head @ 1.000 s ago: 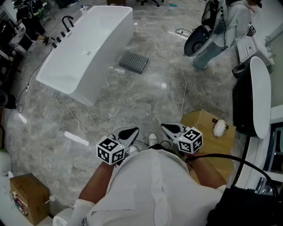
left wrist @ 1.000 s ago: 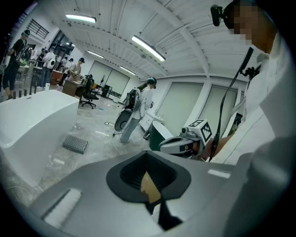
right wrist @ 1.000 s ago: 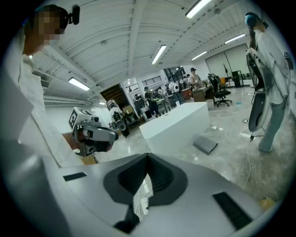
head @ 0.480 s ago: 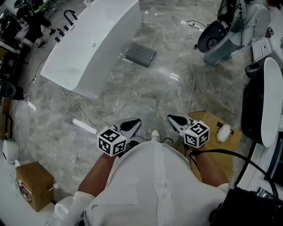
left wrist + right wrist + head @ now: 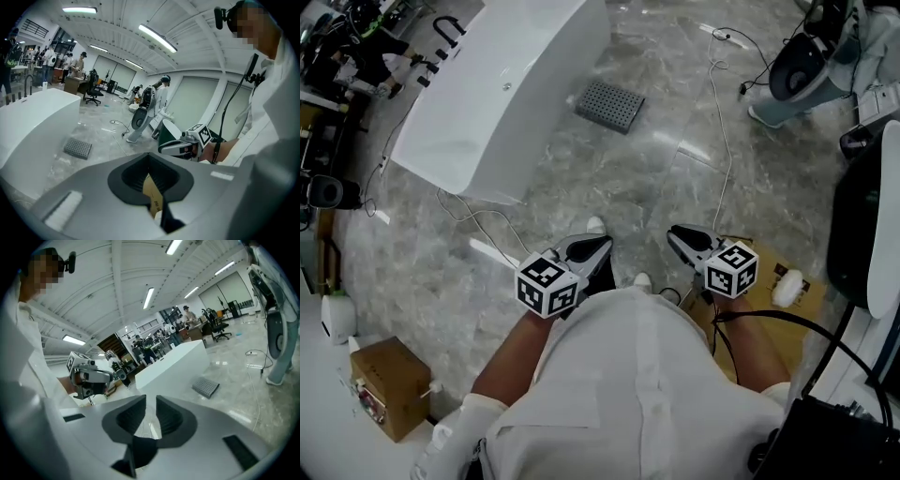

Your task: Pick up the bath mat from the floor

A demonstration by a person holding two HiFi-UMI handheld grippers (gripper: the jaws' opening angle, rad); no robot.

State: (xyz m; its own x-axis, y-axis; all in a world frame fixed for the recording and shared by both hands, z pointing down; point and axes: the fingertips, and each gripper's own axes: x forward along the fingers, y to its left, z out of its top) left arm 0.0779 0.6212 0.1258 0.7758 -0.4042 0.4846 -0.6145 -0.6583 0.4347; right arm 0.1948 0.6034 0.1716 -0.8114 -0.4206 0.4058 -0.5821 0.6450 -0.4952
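Bath mat (image 5: pixel 610 105) lies flat on the floor just beside the bathtub (image 5: pixel 502 94), well apart from both grippers; the approach seems in hand; left gripper (image 5: pixel 600 247) is closed and empty; right gripper (image 5: pixel 676 234) is opening on nothing; next, probably, step toward the bathtub, stoop, and spread a claw over the mat's edge.

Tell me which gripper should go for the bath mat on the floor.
Left, probably, by a small margin. The bath mat lies far ahead beside the bathtub, more nearly in line with the left gripper than the right gripper, whose empty jaws are opening. Both are far from it.
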